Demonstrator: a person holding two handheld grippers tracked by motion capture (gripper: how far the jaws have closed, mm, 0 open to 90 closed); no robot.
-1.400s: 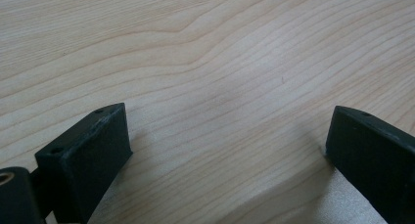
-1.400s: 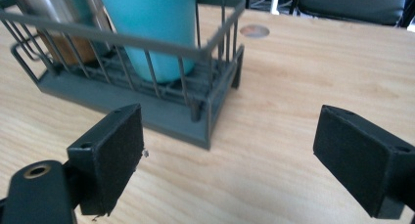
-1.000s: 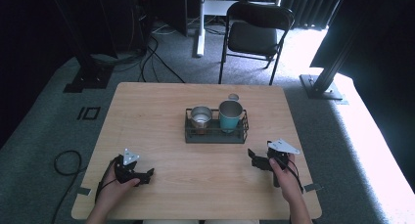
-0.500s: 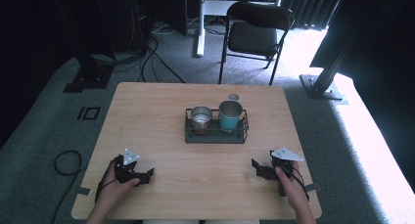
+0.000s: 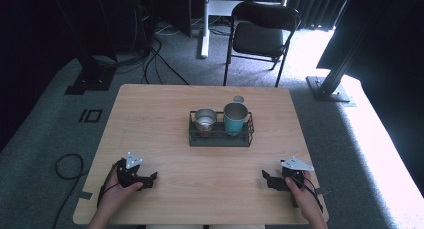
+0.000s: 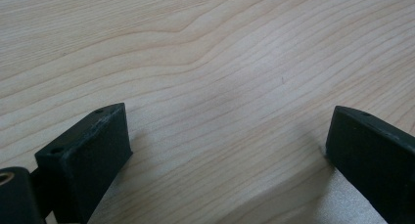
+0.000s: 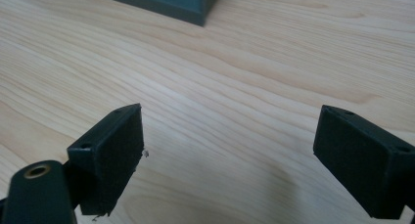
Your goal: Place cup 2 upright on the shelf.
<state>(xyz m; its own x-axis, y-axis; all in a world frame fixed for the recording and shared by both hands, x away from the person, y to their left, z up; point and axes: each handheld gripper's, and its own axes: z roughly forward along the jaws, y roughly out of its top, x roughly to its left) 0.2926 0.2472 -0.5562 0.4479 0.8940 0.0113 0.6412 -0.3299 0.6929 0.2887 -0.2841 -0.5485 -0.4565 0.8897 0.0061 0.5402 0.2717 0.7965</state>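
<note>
Since the earlier frames the right gripper point(image 5: 270, 180) has been drawn back toward the near table point(image 5: 150, 119) edge; the left gripper point(image 5: 148, 179) is unmoved. Both are spread wide with nothing held. A rack point(image 5: 220, 137) stands at mid-table, at about one o'clock from the left gripper and eleven o'clock from the right, long axis left to right, neither gripper clearly nearer. Two cups are counted in it: one steel cup point(image 5: 205, 120), one teal cup point(image 5: 235, 118).

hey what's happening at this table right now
A person rests a gripper in each hand on the near edge of a wooden table. The left gripper and right gripper are both open and hold nothing. In the middle sits a dark rack holding a steel cup and a teal cup, untouched.
</note>
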